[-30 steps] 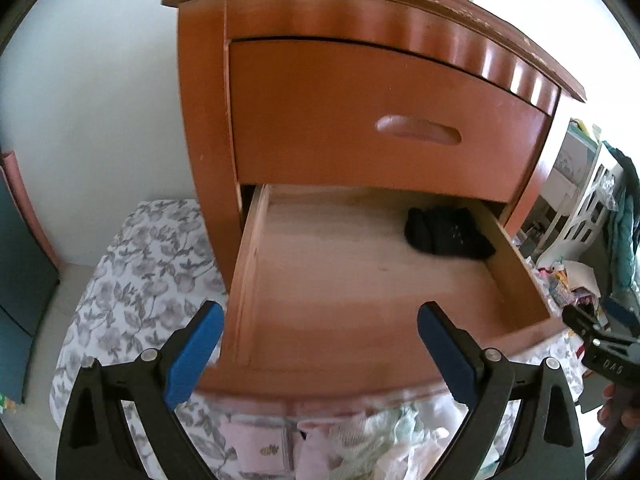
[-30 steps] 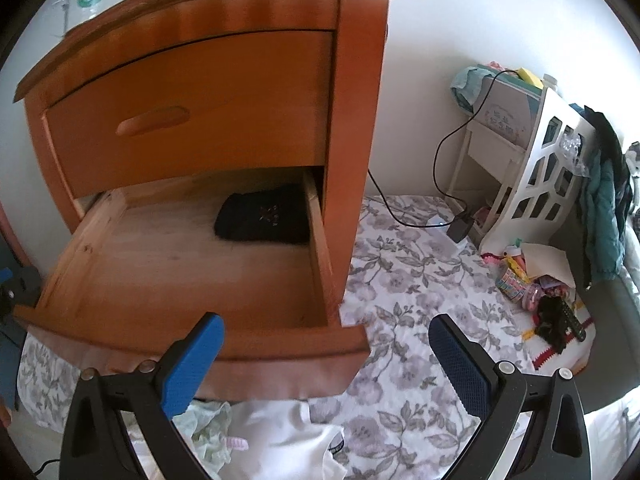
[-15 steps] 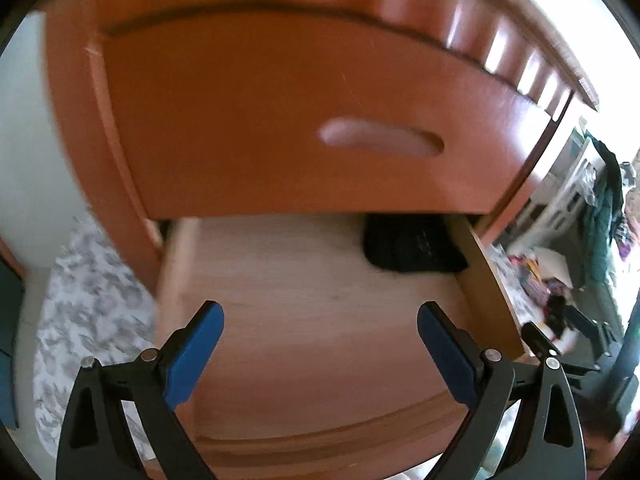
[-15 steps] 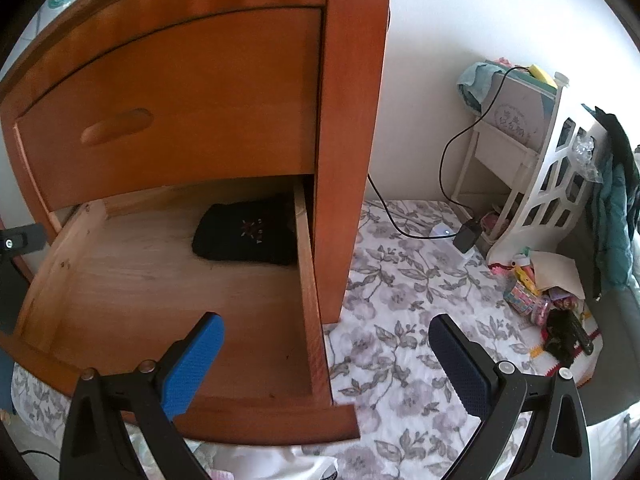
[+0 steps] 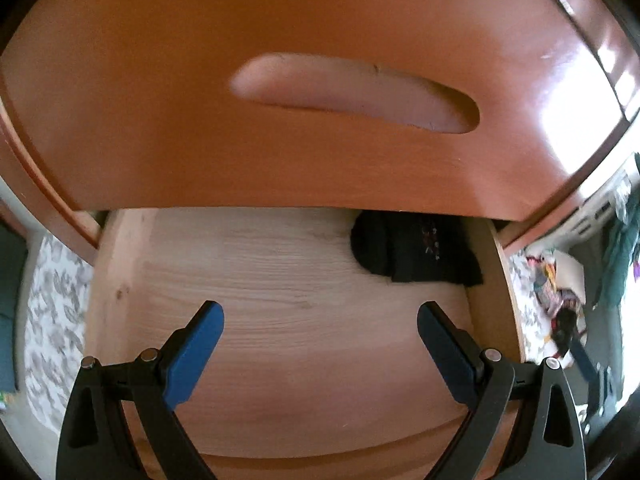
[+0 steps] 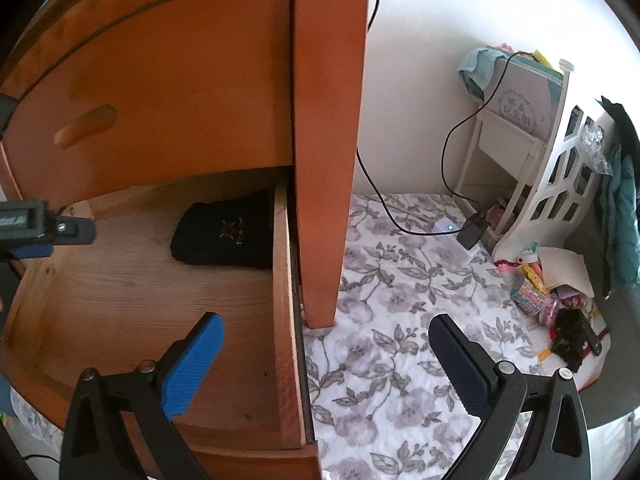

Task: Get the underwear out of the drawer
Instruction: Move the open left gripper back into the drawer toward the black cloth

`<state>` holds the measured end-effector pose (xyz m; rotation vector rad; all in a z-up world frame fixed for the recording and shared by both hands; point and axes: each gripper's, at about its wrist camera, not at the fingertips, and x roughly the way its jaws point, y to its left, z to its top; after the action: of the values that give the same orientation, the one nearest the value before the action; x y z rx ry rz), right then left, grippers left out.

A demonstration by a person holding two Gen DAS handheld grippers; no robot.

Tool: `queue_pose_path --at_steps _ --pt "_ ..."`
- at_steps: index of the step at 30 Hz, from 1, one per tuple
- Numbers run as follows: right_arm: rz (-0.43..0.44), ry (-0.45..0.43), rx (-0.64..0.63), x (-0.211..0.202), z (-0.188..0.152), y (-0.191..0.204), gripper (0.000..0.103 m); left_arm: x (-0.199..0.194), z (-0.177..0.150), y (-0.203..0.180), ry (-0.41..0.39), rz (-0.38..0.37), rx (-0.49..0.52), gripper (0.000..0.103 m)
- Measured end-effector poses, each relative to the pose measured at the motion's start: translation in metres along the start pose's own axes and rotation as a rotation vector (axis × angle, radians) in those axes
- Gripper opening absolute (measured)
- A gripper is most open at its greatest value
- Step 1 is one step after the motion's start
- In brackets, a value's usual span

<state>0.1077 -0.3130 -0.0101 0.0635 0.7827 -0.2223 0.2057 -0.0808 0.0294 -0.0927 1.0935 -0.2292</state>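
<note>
I hold the left gripper, jaws wide and empty, inside the open drawer. Black underwear lies in its back right corner. Next, I reach there. The right gripper hangs open too.

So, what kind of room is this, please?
Most likely a bedroom. A wooden nightstand has its lower drawer pulled open with black underwear inside, it stands on a floral bedsheet, and clothes hang beside a small white shelf.
</note>
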Motion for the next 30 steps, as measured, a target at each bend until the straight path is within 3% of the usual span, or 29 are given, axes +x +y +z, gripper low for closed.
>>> queue_pose_path --at_steps 12,17,20,22,30 --pt "0.004 -0.02 0.043 0.006 0.001 -0.028 0.103 0.037 0.007 -0.032 0.067 0.028 -0.116 0.097" --pt "0.007 -0.025 0.067 0.007 -0.002 -0.041 0.103 0.048 0.008 -0.028 0.093 0.039 -0.247 0.095" --pt "0.009 -0.026 0.081 0.007 -0.004 -0.047 0.103 0.052 0.008 -0.027 0.103 0.035 -0.295 0.087" --pt "0.013 -0.028 0.087 0.007 -0.005 -0.05 0.103 0.057 0.007 -0.026 0.121 0.024 -0.334 0.077" --pt "0.015 -0.027 0.104 0.008 -0.009 -0.059 0.103 0.071 0.004 -0.031 0.159 0.006 -0.393 0.066"
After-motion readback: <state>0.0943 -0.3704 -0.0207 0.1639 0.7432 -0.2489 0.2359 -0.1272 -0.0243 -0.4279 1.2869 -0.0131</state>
